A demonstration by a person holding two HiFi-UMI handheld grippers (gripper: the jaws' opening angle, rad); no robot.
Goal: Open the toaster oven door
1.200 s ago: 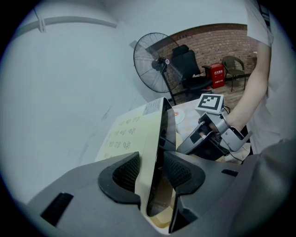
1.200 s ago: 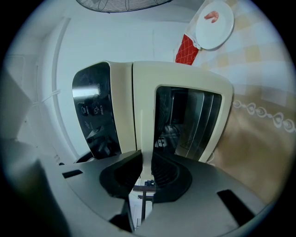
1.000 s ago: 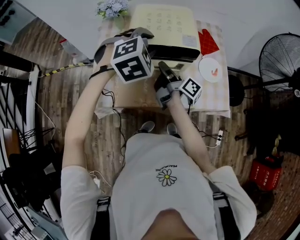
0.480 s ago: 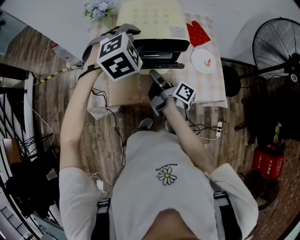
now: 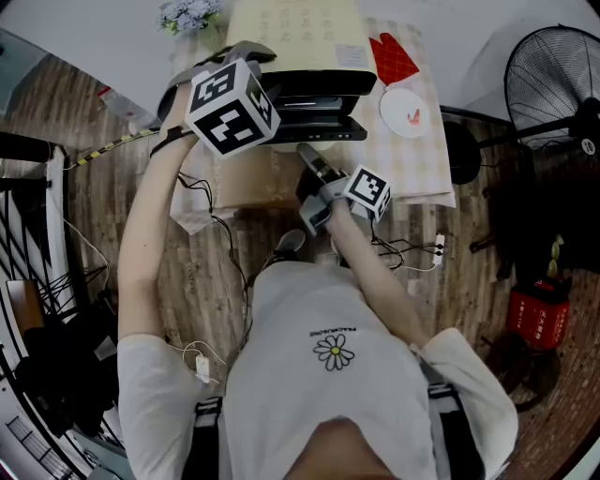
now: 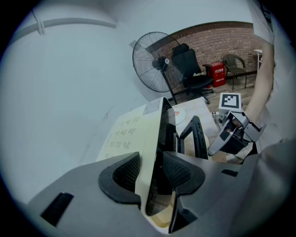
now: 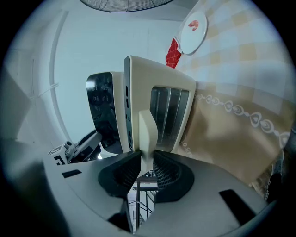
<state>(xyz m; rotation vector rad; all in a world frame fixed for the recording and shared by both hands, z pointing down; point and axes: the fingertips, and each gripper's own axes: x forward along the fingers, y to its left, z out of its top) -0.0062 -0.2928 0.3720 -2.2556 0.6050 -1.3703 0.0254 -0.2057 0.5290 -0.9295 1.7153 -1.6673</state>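
At twelve o'clock on the table (image 5: 427, 159), the toaster oven (image 5: 300, 28) has its door (image 5: 314, 127) already partly open. The right gripper (image 7: 147, 169) closes its fingers on the handle (image 7: 147, 134), and the left gripper (image 6: 150, 171) clamps the oven's casing. The rest of the swing seems still to do.

Bench (image 5: 427, 159): small, set against a pale wall, covered by a pale checked cloth with a tan panel (image 5: 253, 178) toward the near edge.

On it:
- One cream toaster oven (image 5: 300, 37), back centre, its dark door tilted partly out toward the near side.
- One round white plate (image 5: 405, 108) with a small red mark, just beside the oven on the right.
- One red item (image 5: 394, 61) behind the plate, kind unclear.
- One small bunch of pale flowers (image 5: 187, 14), back left corner.
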